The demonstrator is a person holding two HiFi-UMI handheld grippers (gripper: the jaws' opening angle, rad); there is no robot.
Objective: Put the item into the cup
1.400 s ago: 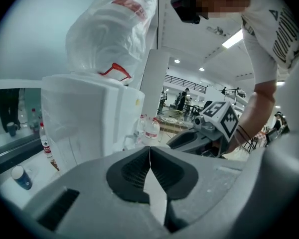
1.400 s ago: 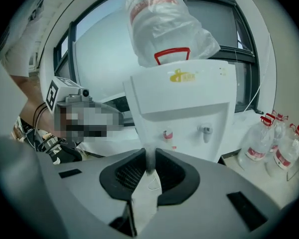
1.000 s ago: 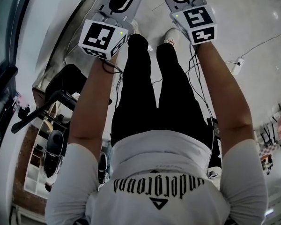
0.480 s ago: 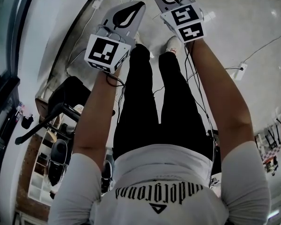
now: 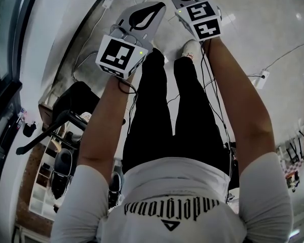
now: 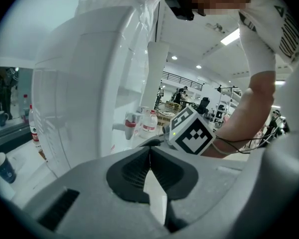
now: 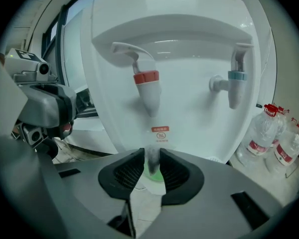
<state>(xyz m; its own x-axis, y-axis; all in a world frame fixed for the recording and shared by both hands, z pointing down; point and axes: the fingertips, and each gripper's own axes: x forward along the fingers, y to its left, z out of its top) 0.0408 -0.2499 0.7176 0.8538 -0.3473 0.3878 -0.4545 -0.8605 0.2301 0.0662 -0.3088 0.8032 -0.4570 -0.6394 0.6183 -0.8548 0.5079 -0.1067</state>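
Behind everything stood a tall white water dispenser (image 7: 189,49), and beyond its right side at least two clear red-capped water bottles (image 7: 261,133) sat low down. On the dispenser's front were two taps: one red-collared tap (image 7: 146,78) and one blue-collared tap (image 7: 236,76). Directly below the red one, the right gripper (image 7: 153,156) had its fingers pressed nearly together on one thin translucent piece with a green base (image 7: 154,175). Whether that was the cup or the item, I could not tell. The left gripper (image 6: 149,152), off the dispenser's left side, had its fingers closed tip to tip on nothing. The step looked like lining up under the tap. Done well, it called for holding the piece upright and centred beneath the spout, pinching lightly so the thin wall would not crumple.
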